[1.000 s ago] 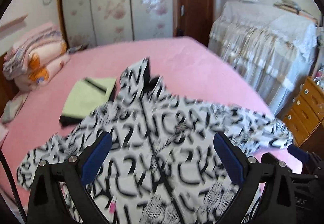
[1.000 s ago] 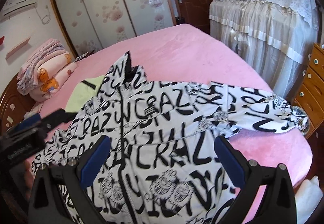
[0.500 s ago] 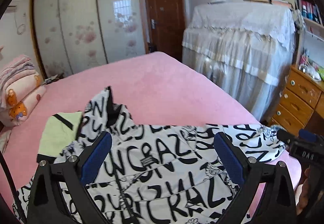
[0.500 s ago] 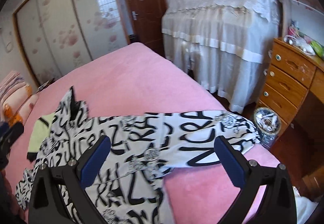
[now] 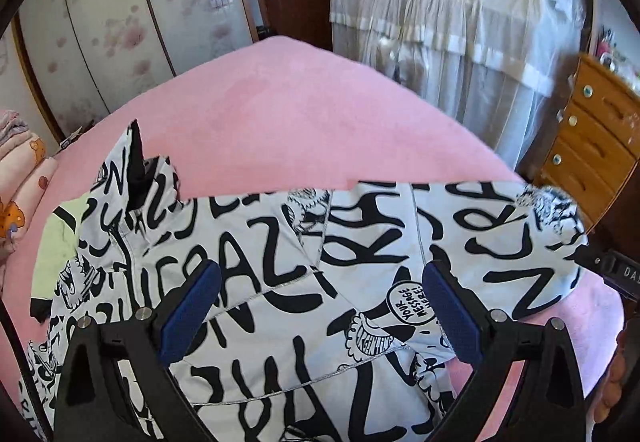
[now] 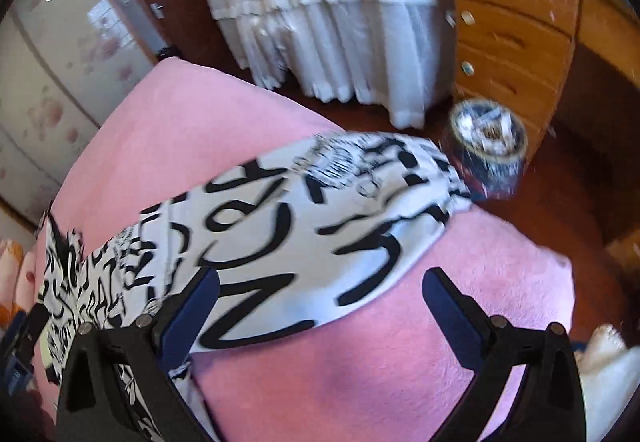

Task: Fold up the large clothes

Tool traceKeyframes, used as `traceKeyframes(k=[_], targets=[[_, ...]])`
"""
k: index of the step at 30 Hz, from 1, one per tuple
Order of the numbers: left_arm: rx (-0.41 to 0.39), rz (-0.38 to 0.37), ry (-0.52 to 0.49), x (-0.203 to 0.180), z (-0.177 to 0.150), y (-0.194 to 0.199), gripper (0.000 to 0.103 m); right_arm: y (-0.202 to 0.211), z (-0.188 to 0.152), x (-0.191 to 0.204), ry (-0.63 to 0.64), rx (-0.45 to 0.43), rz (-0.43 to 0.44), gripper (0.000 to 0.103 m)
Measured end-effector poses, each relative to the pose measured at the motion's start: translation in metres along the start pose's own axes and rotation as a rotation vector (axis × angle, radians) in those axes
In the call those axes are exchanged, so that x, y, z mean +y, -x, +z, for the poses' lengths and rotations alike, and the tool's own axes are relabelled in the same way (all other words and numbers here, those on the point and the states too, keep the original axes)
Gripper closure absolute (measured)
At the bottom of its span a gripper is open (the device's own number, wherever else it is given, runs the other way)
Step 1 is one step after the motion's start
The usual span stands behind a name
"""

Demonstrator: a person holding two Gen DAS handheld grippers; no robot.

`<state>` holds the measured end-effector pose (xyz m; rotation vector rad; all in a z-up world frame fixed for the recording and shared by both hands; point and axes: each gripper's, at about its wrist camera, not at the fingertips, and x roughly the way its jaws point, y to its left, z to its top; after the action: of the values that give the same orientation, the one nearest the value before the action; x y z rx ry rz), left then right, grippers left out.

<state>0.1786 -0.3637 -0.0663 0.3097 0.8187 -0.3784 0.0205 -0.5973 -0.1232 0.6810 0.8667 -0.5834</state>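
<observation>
While both my left hand-held gripper (image 5: 320, 306) and right hand-held gripper (image 6: 320, 306) are hanging apart and empty, the printed jacket's sleeve (image 6: 320, 210) is lying near the bed (image 6: 360, 362) edge and may slide off.

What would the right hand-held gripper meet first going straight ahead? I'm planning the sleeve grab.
Most likely the jacket's outstretched sleeve, lying on the pink bed just ahead of the open right hand-held gripper. Depth is unclear; it might touch the bedding first.
</observation>
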Motion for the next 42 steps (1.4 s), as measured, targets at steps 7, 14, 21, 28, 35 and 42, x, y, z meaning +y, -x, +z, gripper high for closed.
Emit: traceKeyframes(k=[7, 14, 21, 28, 35, 42], targets=[[0.031, 0.021, -0.045, -0.030, -0.009, -0.027, 0.003, -0.043, -0.005, -0.046, -0.222, 0.097, 0.069, 0.007], [0.098, -0.056, -0.033, -0.033, -0.019, -0.033, 0.003, -0.064, 0.005, -0.058, -0.318, 0.040, 0.072, 0.046], [0.107, -0.069, 0.057, 0.003, -0.023, -0.021, 0.003, -0.027, 0.018, -0.028, -0.212, -0.122, 0.131, 0.097], [0.093, -0.042, 0.240, 0.085, -0.038, 0.004, 0.003, 0.055, -0.007, 0.098, 0.250, -0.301, 0.243, 0.097], [0.112, 0.012, 0.426, 0.178, -0.082, 0.019, 0.003, 0.044, -0.104, 0.216, 0.702, -0.217, 0.339, 0.097], [0.182, 0.033, 0.471, 0.222, -0.126, 0.005, 0.003, -0.005, -0.220, 0.264, 0.986, -0.033, 0.312, 0.089]])
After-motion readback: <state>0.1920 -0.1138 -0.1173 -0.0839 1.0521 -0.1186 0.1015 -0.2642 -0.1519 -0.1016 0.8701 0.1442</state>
